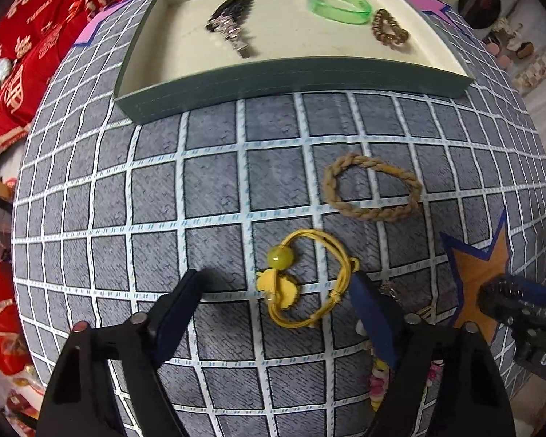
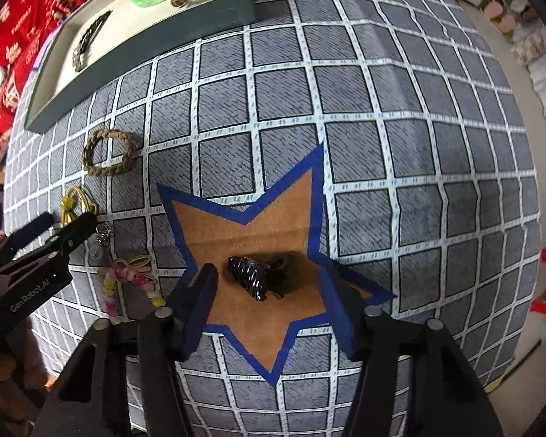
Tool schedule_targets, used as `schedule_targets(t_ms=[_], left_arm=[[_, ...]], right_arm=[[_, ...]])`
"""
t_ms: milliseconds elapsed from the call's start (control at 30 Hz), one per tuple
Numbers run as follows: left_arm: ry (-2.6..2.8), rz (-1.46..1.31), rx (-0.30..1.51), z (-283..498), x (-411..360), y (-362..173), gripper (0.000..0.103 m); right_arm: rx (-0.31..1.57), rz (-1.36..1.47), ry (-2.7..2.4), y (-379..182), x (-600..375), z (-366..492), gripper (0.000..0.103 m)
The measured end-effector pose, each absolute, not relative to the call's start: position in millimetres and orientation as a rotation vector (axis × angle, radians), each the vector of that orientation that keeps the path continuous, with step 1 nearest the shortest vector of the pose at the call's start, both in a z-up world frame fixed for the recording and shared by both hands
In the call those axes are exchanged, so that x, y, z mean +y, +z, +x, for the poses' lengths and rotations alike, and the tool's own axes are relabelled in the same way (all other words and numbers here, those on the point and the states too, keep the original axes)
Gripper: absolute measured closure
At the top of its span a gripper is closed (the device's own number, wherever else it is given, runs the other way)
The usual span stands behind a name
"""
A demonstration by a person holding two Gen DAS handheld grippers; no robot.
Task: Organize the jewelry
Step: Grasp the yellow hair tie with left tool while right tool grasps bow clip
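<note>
A yellow cord bracelet (image 1: 305,280) with a green bead lies on the grid cloth between the jaws of my left gripper (image 1: 278,282), which is open and does not touch it. A tan braided band (image 1: 373,187) lies just beyond. My right gripper (image 2: 269,280) is open around a black coiled hair tie (image 2: 253,275) resting on the orange star (image 2: 258,233); the pads stand clear of it. The shallow tray (image 1: 295,80) at the far side holds a dark hair clip (image 1: 231,22), a green bangle (image 1: 340,3) and a brown coiled tie (image 1: 389,31).
A pink and yellow bead bracelet (image 2: 127,280) and a small silver pendant (image 2: 103,235) lie between the two grippers. The left gripper (image 2: 51,229) shows at the right wrist view's left edge. Red cushions (image 1: 22,47) lie beyond the table's left side.
</note>
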State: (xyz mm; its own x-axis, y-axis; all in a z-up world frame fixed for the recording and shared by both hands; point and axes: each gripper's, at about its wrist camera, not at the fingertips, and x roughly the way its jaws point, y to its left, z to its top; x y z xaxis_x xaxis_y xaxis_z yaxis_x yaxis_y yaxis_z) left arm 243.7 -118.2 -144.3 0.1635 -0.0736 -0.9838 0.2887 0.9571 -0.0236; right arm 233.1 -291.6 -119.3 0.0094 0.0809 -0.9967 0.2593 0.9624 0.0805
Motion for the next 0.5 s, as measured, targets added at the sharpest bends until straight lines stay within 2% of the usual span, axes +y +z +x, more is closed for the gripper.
schedule_targets(t_ms=[100, 167, 233, 300, 433, 500], left_arm=[[-0.289, 0.200, 1.365, 238.9, -126.3, -139.2, 0.032], [-0.304, 0.203, 1.349, 235.7, -134.8, -135.0, 0.054], [-0.317, 0.202, 1.342, 236.1, -139.2, -133.0, 0.069], [-0.329, 0.182, 1.347, 237.4, -139.3, -131.4, 0.075], [-0.351, 0.115, 1.353, 238.7, -141.5, -126.2, 0.082], [-0.360, 0.094, 1.348, 237.5, -142.6, -121.9, 0.082]], right_arm=[[1.560, 0.234, -0.147, -123.6, -277.9, 237.9, 0.064], [1.558, 0.234, -0.148, -124.9, -275.4, 239.1, 0.064], [1.551, 0.239, -0.147, -122.5, -273.9, 238.2, 0.065], [1.538, 0.240, -0.143, -119.7, -266.3, 240.7, 0.068], [1.522, 0.264, -0.130, -112.8, -273.7, 236.6, 0.072], [1.514, 0.274, -0.128, -108.2, -275.8, 235.7, 0.074]])
